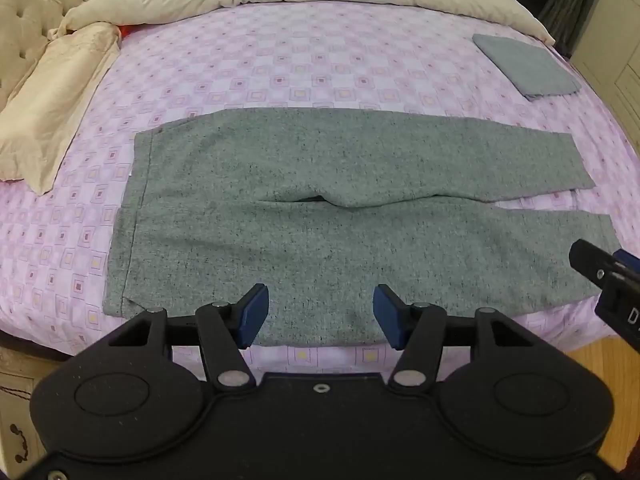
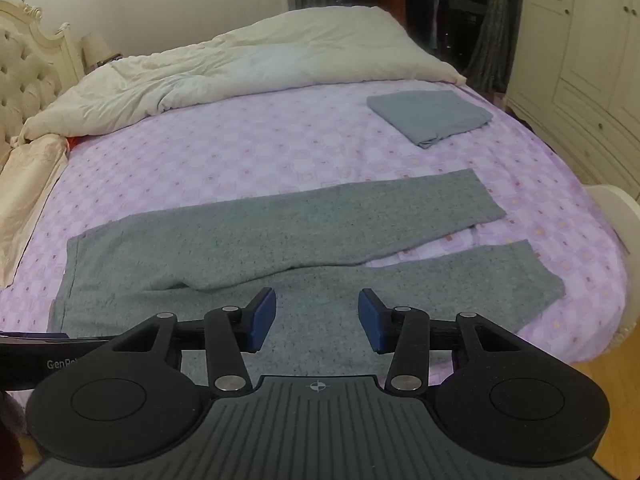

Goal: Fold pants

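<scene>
The grey pants (image 1: 320, 216) lie spread flat on the pink checked bedsheet (image 1: 280, 68), close to the near edge of the bed, with the waistband toward the headboard side and both legs running away from it toward the foot. The two legs touch near the crotch and part toward the hems, so that a narrow wedge of sheet shows between them; the far leg (image 2: 360, 216) lies flat and the near leg (image 2: 440, 280) runs along the bed's near edge. The left gripper (image 1: 318, 316) hangs over the near edge of the pants at about the hip, its blue pads (image 1: 254, 314) wide apart and holding nothing. The right gripper (image 2: 317, 320) hangs over the near leg, farther from the waistband, its blue pads (image 2: 262, 318) likewise well apart and empty; whether either gripper touches the cloth cannot be told. Beyond the pants, well apart from them and toward the foot corner, a folded blue-grey cloth (image 2: 430, 116) rests on the sheet. Farther still from the pants, a cream duvet (image 2: 260, 64) is bunched along the far side of the bed. On the waistband side of the pants, a beige pillow (image 1: 52, 108) lies against the tufted headboard (image 1: 28, 16). Past the hems, cream wardrobe doors (image 2: 580, 60) stand beside the bed.
</scene>
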The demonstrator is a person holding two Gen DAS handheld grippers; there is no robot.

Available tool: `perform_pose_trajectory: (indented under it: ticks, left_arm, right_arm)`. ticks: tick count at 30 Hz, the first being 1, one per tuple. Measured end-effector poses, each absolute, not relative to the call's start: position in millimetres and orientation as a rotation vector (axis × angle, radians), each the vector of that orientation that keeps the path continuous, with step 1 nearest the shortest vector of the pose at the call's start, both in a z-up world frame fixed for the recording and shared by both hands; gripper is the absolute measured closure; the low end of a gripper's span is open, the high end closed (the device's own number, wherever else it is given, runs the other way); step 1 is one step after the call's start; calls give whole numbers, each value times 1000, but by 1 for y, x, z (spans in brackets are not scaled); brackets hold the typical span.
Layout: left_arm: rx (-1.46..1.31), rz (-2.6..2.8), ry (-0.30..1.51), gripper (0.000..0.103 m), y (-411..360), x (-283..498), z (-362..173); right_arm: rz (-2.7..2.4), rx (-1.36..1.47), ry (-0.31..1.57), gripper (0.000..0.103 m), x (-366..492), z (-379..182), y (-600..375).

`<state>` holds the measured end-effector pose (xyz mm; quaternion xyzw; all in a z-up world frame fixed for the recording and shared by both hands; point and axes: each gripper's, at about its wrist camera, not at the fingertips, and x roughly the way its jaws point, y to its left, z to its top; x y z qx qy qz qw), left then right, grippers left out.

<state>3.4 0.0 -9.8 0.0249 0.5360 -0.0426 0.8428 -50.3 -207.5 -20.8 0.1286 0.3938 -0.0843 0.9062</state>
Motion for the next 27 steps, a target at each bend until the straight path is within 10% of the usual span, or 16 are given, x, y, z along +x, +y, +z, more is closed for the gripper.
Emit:
perform_pose_trajectory:
  ticks: [27]
  left_arm:
    - [67,-75,1150,41,3,2,-12]
  right_arm:
    - [-120,273,827,65,-53,-25,-202]
